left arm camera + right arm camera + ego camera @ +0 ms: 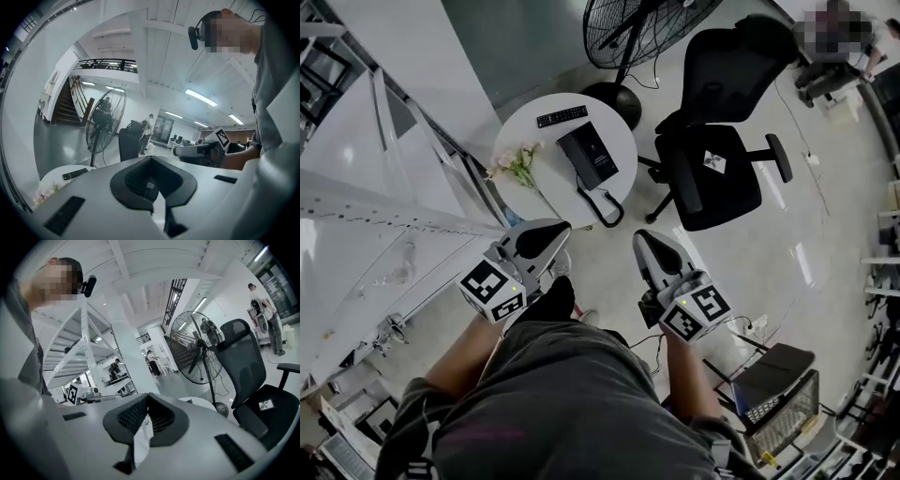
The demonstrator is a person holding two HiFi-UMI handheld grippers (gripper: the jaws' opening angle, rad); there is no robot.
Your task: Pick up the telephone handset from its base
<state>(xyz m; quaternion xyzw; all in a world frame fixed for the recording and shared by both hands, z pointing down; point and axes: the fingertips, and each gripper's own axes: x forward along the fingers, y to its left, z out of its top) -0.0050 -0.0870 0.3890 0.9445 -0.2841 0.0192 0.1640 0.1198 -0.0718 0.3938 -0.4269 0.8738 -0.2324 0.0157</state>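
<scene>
The black telephone (592, 155) lies on a small round white table (619, 141), its handset resting on the base and its coiled cord (605, 208) hanging over the near edge. My left gripper (561, 229) and right gripper (642, 240) are held close to my body, well short of the table, both pointing toward it. Both are shut with nothing between the jaws. In the left gripper view my own jaws (152, 180) hide the phone; only the table's left part (56, 171) shows. The right gripper view's jaws (146, 416) also cover it.
A black remote (562, 116) and pale flowers (517, 164) share the table. A black office chair (717, 159) stands right of it and a floor fan (623, 37) behind. A white staircase structure (384, 187) runs along the left. A crate (783, 398) sits on the floor at lower right.
</scene>
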